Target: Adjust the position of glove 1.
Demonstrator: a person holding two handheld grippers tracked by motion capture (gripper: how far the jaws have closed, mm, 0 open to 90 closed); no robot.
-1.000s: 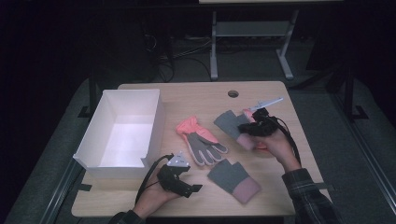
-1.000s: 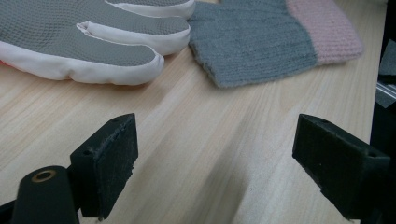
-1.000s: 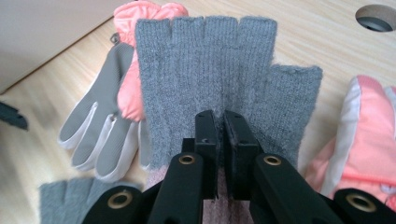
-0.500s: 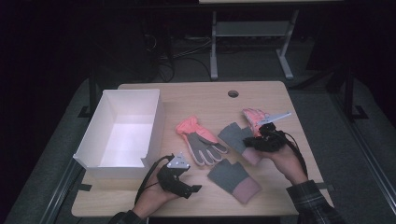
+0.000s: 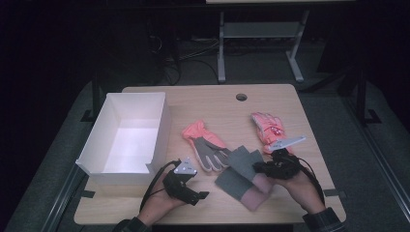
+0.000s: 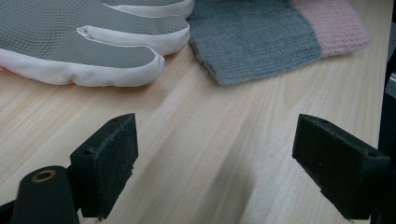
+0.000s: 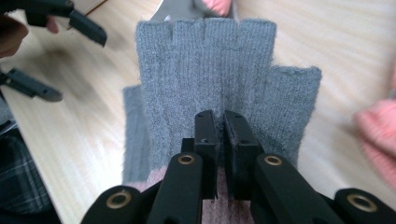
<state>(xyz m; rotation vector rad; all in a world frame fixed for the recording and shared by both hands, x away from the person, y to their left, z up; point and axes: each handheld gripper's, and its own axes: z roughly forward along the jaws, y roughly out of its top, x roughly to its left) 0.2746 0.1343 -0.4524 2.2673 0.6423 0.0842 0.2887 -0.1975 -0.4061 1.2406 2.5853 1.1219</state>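
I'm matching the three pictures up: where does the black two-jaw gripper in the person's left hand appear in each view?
High view: the left gripper sits bottom centre-left, near the open white box.
Left gripper view: the left gripper shows as its own two jaws rising from the bottom, wide apart.
Right gripper view: the left gripper is at the upper left, farther off.
Shared landmark: the light wooden table.

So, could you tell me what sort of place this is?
Probably a lab or recording workspace: a bare wooden table with a cable hole, loose cables on the dark floor, and a metal stand behind.
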